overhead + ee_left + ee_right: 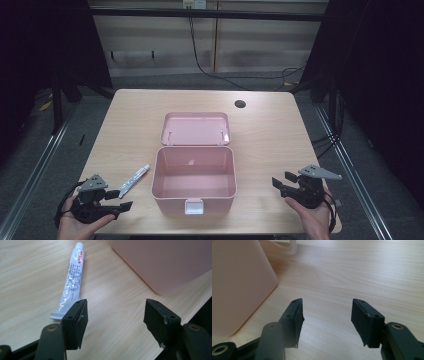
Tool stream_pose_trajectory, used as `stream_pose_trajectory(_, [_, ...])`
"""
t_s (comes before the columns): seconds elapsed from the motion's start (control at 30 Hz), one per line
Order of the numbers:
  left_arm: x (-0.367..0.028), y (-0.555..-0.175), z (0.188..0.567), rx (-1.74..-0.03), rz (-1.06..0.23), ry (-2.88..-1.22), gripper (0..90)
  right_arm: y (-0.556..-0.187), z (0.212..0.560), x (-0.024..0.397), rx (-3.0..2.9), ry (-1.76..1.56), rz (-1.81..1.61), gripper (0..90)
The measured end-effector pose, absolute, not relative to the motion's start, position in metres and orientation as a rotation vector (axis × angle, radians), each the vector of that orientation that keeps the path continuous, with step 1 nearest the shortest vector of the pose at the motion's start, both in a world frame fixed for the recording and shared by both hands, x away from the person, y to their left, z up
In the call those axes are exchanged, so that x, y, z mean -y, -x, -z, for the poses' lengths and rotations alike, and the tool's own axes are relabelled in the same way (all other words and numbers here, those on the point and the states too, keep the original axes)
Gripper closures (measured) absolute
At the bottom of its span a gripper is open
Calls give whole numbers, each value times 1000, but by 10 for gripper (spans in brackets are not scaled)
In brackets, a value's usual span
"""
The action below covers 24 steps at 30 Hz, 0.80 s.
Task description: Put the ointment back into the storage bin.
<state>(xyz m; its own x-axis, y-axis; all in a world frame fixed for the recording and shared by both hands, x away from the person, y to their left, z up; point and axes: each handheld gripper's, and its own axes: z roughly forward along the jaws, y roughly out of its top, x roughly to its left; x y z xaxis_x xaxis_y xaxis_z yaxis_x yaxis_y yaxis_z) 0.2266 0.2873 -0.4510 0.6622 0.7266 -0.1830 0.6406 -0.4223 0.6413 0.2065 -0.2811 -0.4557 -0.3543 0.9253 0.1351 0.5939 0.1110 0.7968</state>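
Note:
An open pink box point(194, 180) stands in the middle of the wooden table, its lid point(195, 128) folded back flat behind it and its inside bare. A white tube point(134, 180) lies just left of the box; in the left gripper view the tube point(71, 281) lies right ahead of the left jaw, with the box wall point(165, 262) at upper right. My left gripper point(120, 198) rests near the front left corner, open and holding nothing. My right gripper point(283, 181) sits open at the front right, with the box wall point(237, 282) to its left.
A dark round hole point(240, 104) sits in the table top at the back right. Cables point(210, 65) trail across the floor behind the table. Bare wood point(362, 270) spreads out to the right of the box.

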Motion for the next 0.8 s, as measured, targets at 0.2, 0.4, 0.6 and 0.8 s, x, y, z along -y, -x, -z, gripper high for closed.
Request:
stream_pose_trajectory(0.2, [-285,-226,450,-1047,-163,-2185,361,-202,450,275,-1973,-1497,-1128,383])
stream_pose_trajectory(0.4, [-279,-227,443,-1035,-176,-2192,369,-200,443,270,-2052,-1461,-1144,403])
stream_pose_trajectory(0.6, [-280,-229,432,-1028,-159,-2171,369,-194,444,277,-2024,-1498,-1180,384])
stream_pose_trajectory(0.8, [-282,-237,422,-1032,-182,-2181,452,-191,444,276,-2035,-1519,-1220,362])
